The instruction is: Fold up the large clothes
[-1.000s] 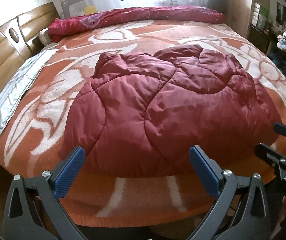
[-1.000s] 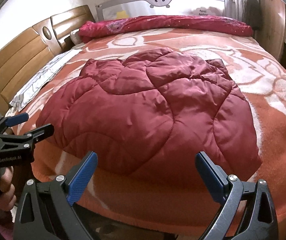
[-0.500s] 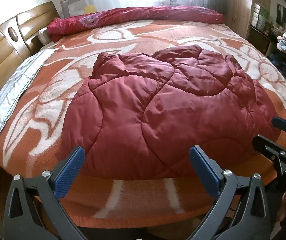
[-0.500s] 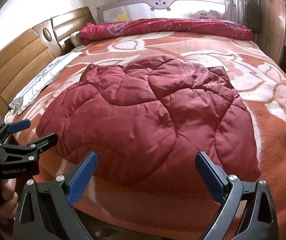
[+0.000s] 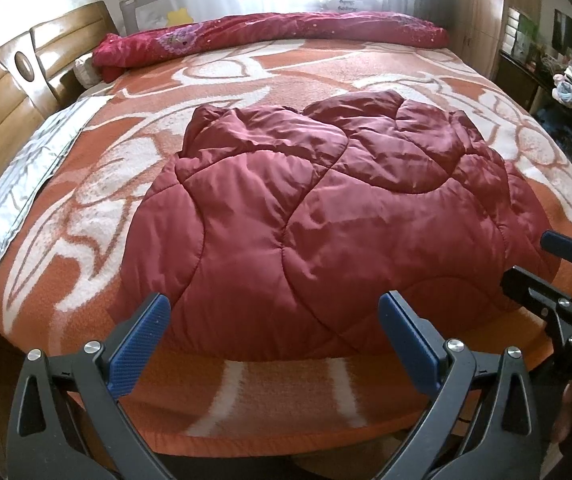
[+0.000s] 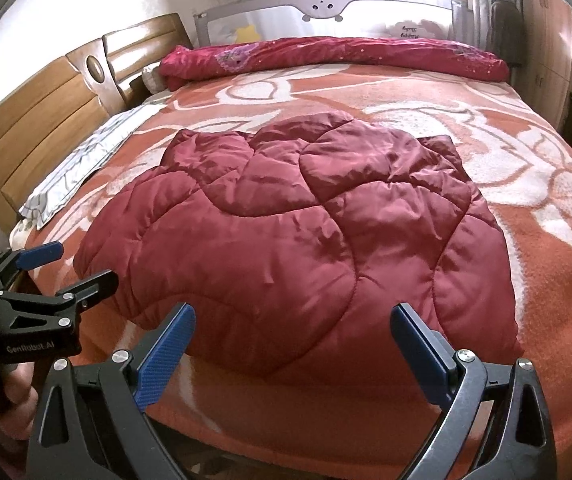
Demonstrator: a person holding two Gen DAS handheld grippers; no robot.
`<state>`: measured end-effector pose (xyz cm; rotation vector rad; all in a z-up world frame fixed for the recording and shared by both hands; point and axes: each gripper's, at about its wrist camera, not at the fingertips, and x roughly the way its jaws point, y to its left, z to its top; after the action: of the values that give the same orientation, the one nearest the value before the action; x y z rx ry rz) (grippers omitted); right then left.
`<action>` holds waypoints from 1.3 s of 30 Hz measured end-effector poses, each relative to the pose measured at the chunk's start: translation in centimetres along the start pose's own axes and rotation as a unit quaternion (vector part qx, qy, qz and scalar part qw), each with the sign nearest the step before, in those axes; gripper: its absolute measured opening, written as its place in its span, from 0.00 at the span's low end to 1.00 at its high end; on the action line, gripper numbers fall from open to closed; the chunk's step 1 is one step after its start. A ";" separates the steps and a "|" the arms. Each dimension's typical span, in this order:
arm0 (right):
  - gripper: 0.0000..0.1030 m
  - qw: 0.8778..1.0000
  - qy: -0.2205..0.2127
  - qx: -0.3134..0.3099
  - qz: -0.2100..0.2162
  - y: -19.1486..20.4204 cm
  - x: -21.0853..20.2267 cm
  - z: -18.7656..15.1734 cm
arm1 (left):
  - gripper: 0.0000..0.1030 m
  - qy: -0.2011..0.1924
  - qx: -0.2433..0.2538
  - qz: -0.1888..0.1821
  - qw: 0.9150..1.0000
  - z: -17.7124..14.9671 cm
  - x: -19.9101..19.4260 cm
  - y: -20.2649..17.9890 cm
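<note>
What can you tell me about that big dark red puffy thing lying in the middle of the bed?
The dark red quilted padded garment is shiny, satin-like fabric stitched in curved seams into puffy panels. It lies spread in a rumpled, roughly rounded heap, creased and bunched at its far end, near edge close to the foot of the bed. It rests on the orange and cream patterned blanket. Neither open left gripper nor open right gripper touches it. Sleeves or collar cannot be told.

A home bedroom: wooden headboard (image 5: 13, 76); blanketed bed (image 5: 245, 80); wardrobe (image 6: 546, 40).
</note>
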<state>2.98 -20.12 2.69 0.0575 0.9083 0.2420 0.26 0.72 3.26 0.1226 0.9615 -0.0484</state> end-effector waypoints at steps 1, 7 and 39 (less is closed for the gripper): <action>0.96 1.000 0.000 0.001 0.000 0.0 0.0 0.1 | 1.00 0.000 0.000 0.000 1.000 0.1 0.0 0.0; 0.96 1.000 -0.002 0.002 0.000 -0.2 -0.1 0.4 | 1.00 -0.003 0.001 -0.001 1.000 0.6 -0.1 0.0; 0.96 1.000 0.001 0.005 -0.003 -0.5 0.1 0.7 | 1.00 0.011 -0.001 -0.008 1.000 1.1 0.9 -0.2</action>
<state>3.65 -20.51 2.94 0.0648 0.9120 0.2324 1.65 0.42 3.18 0.1141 0.9837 -0.0605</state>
